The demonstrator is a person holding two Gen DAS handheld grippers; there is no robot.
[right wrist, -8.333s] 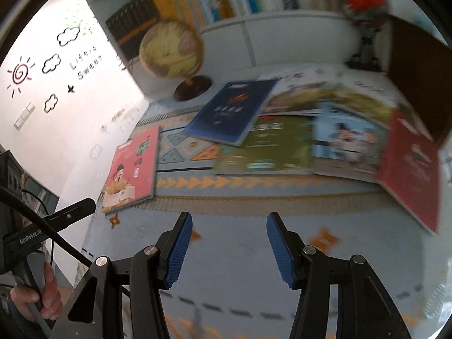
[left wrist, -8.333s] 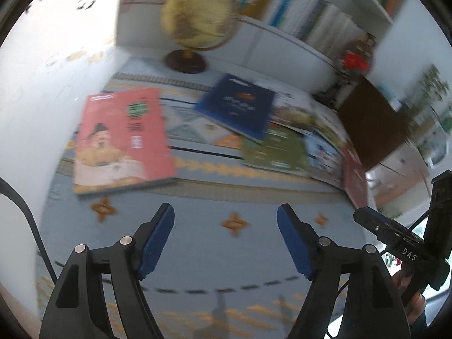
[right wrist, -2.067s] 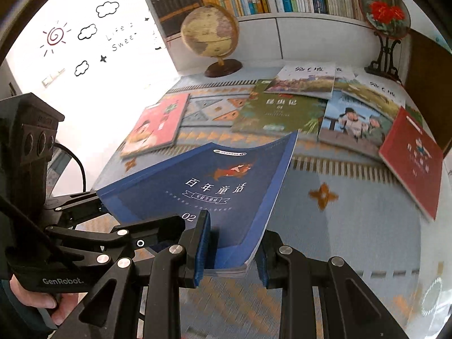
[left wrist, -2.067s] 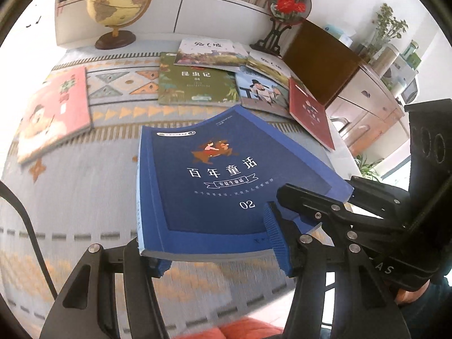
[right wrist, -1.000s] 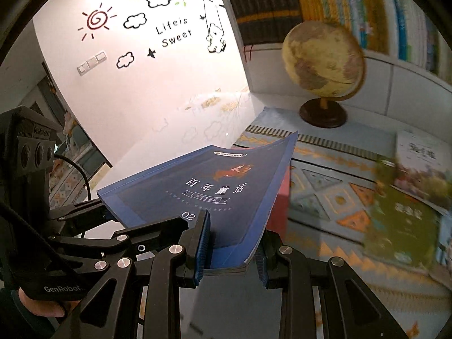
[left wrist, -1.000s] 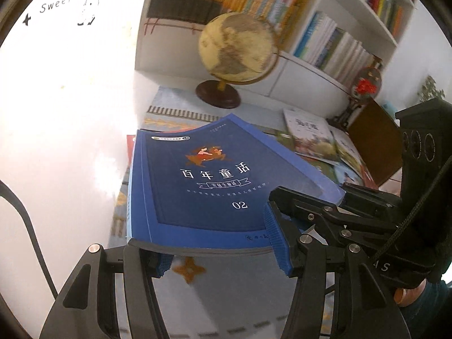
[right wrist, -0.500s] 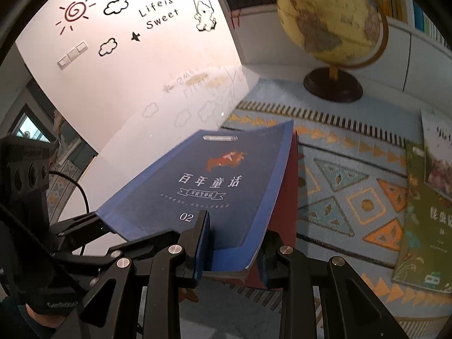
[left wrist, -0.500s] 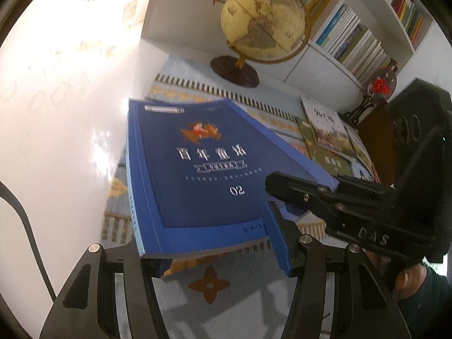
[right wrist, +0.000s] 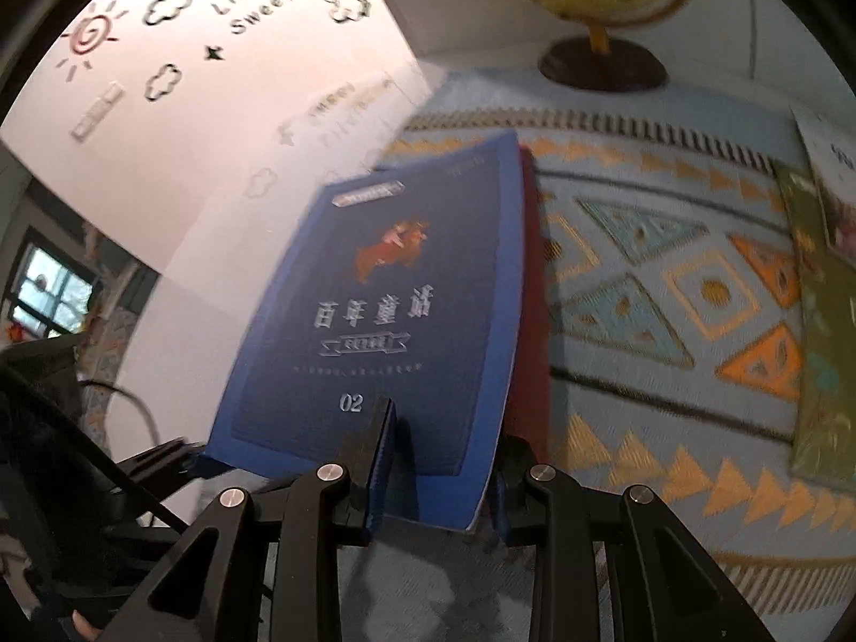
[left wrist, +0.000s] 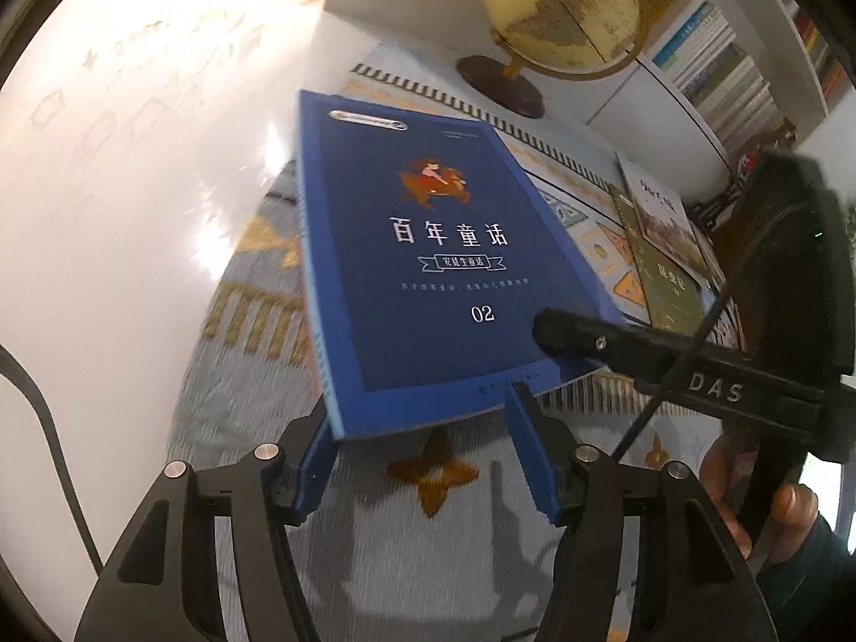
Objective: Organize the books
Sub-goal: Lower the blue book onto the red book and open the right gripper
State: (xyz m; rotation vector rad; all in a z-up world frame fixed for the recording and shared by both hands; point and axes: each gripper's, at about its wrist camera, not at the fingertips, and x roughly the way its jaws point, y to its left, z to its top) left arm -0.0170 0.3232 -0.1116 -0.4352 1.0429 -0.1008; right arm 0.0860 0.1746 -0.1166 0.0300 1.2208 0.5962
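The blue book [left wrist: 433, 262] lies face up, its cover title legible in the left wrist view, over a red book [right wrist: 532, 321] of which only a narrow strip along the right edge shows in the right wrist view; the rest of the red book is hidden. Both sit on the patterned cloth [left wrist: 417, 551] covering the surface, beside the white wall.

The left hand-held gripper [left wrist: 422, 455] stands at medium width at the blue book's near edge. Its left pad is at the near left corner; its right pad stands clear of the edge. Its jaws have just been opening. Contact at the left pad cannot be confirmed.

The right hand-held gripper [right wrist: 438, 476] is narrow, with the book's near right corner between its pads; its jaws have just been opening, and whether the pads press the cover cannot be told through the blur.

The globe [left wrist: 562, 5] is cut off at the top edge. A green book [left wrist: 669, 278] at right is partly hidden behind the right gripper's body. A hand [left wrist: 759, 497] shows at the lower right, partly covered.
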